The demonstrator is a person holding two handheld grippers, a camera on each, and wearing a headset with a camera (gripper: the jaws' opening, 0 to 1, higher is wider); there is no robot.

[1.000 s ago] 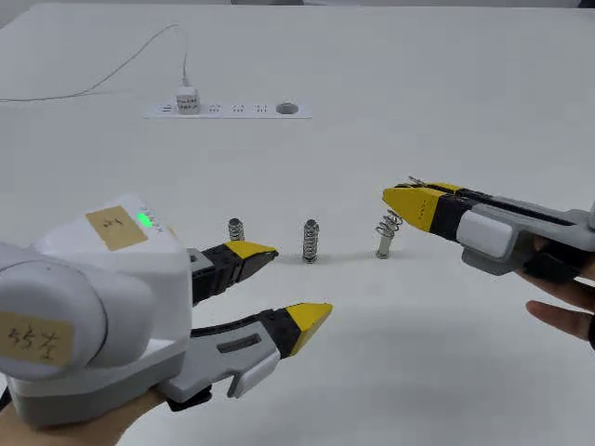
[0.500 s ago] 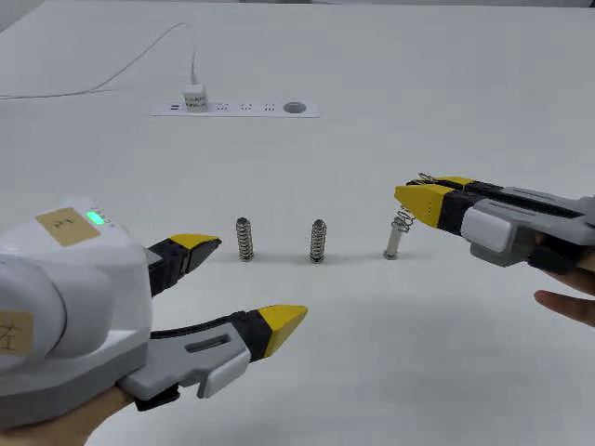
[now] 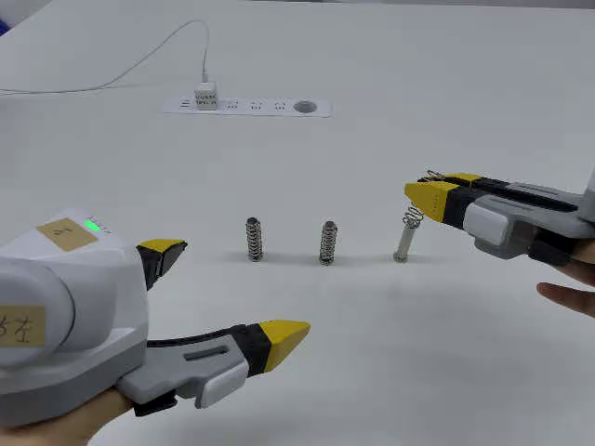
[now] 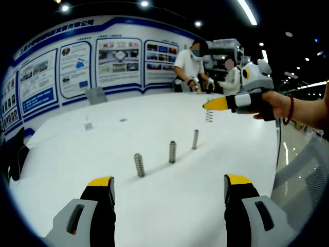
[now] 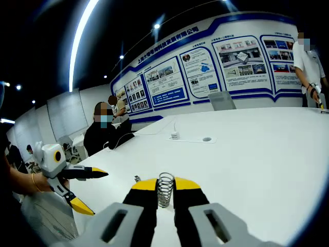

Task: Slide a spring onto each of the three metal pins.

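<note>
My right gripper (image 3: 420, 193) is clenched on a spring (image 3: 412, 216), which hangs tilted from its yellow tips, just over the top of the bare pin (image 3: 402, 245) below them. I cannot tell whether the coil has caught the pin's top. My left gripper (image 3: 226, 288) is released, its jaws spread wide. Ahead of its jaws stand the near sprung pin (image 3: 254, 239) and the middle sprung pin (image 3: 327, 242), both upright and each with a spring on it. Well beyond both grippers a power strip (image 3: 246, 107) lies on the white table (image 3: 446, 84).
</note>
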